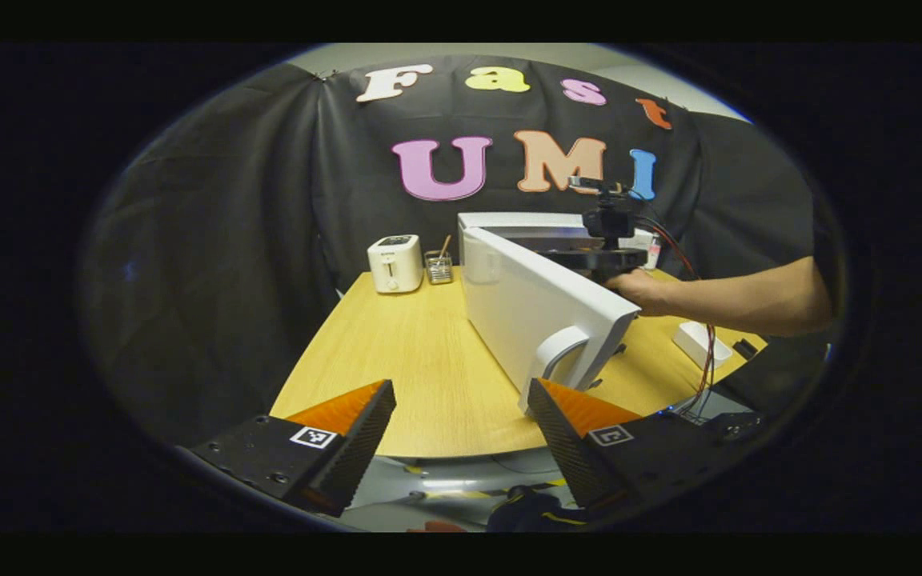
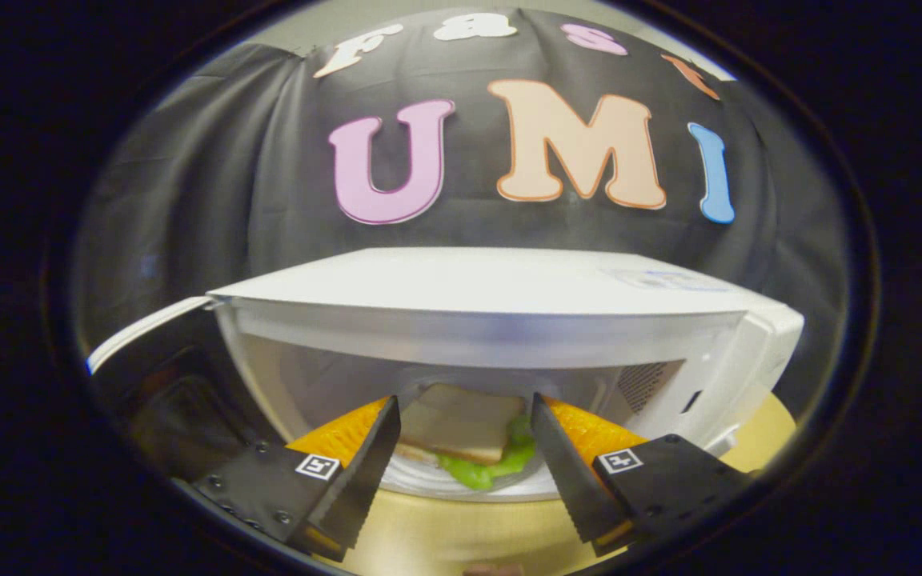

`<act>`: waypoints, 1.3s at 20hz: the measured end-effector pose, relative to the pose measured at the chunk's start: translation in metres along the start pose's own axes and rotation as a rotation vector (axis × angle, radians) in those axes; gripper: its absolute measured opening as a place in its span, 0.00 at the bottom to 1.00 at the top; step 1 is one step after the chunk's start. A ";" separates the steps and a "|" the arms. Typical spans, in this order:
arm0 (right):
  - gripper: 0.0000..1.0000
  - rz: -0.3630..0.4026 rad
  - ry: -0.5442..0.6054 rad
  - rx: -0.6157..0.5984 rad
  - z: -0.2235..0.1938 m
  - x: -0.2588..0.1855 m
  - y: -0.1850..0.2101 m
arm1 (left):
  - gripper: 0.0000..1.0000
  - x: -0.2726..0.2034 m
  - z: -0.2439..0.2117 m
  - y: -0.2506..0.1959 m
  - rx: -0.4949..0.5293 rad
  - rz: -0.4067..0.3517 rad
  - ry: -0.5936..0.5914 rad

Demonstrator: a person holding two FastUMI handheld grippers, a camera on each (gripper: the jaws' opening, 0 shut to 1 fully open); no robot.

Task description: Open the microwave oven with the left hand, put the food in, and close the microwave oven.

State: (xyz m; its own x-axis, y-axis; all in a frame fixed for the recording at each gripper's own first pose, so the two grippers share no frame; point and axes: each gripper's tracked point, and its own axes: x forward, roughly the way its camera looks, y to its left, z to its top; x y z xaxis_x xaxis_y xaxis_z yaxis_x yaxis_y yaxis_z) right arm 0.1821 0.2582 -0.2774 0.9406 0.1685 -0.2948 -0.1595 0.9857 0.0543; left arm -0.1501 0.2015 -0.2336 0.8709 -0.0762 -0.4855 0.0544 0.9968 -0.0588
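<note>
Glossy white plastic microwave oven (image 1: 541, 308), wood-grain table (image 1: 413, 360)

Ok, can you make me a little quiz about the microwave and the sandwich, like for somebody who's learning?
1. True or false: the microwave door is open.
2. Where does the sandwich sit? A) on the toaster B) on a plate at the mouth of the microwave C) on the bare table
3. Fill in: the fingers of the left gripper stand ____, with nothing between them.

Key
1. True: the door swings out over the table.
2. B: in the right gripper view, the sandwich shows between the spread fingers of the right gripper.
3. Apart.
</note>
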 end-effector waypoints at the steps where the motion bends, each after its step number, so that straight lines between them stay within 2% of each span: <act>1: 0.94 0.012 -0.020 -0.022 0.010 -0.017 -0.001 | 0.98 0.003 0.003 -0.003 -0.021 -0.014 -0.012; 3: 0.97 0.034 -0.064 -0.055 0.030 -0.051 -0.007 | 0.95 0.012 0.004 -0.003 -0.022 -0.020 -0.009; 4: 0.97 0.038 -0.080 -0.063 0.040 -0.069 -0.012 | 0.80 0.017 0.002 -0.008 -0.017 -0.049 0.003; 5: 0.97 0.047 -0.097 -0.068 0.047 -0.088 -0.018 | 0.72 0.019 0.001 -0.016 -0.002 -0.082 0.006; 6: 1.00 0.045 -0.109 -0.073 0.055 -0.106 -0.024 | 0.47 0.023 0.003 -0.015 0.017 -0.079 0.002; 7: 0.96 0.050 -0.121 -0.079 0.065 -0.123 -0.030 | 0.39 0.030 0.005 -0.005 0.037 -0.046 -0.011; 9: 1.00 0.039 -0.137 -0.089 0.084 -0.153 -0.046 | 0.06 0.042 0.001 0.003 0.060 -0.025 0.004; 10: 0.96 0.024 -0.142 -0.094 0.094 -0.168 -0.054 | 0.00 0.051 -0.002 -0.003 0.061 -0.043 0.018; 12: 0.96 -0.001 -0.174 -0.087 0.114 -0.199 -0.072 | 0.00 0.057 0.000 -0.012 0.075 -0.064 0.003; 13: 1.00 -0.018 -0.186 -0.078 0.122 -0.211 -0.082 | 0.00 0.061 -0.001 -0.013 0.088 -0.066 -0.003; 15: 0.96 -0.052 -0.181 -0.067 0.130 -0.228 -0.099 | 0.02 0.068 0.001 -0.022 0.111 -0.066 -0.010; 18: 0.96 -0.095 -0.198 -0.066 0.147 -0.250 -0.124 | 0.00 0.079 0.000 -0.028 0.160 -0.034 -0.001; 21: 0.96 -0.123 -0.219 -0.064 0.161 -0.262 -0.144 | 0.00 0.079 0.005 -0.036 0.195 -0.023 -0.011; 26: 0.96 -0.120 -0.257 -0.014 0.181 -0.268 -0.168 | 0.00 0.087 0.011 -0.066 0.191 -0.025 -0.012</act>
State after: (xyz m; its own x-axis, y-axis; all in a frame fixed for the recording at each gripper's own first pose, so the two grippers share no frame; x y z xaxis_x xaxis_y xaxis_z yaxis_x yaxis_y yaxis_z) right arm 0.0110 0.0470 -0.0346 0.9978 0.0461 -0.0470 -0.0452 0.9988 0.0204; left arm -0.0728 0.1290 -0.2627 0.8739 -0.1023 -0.4753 0.1671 0.9812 0.0961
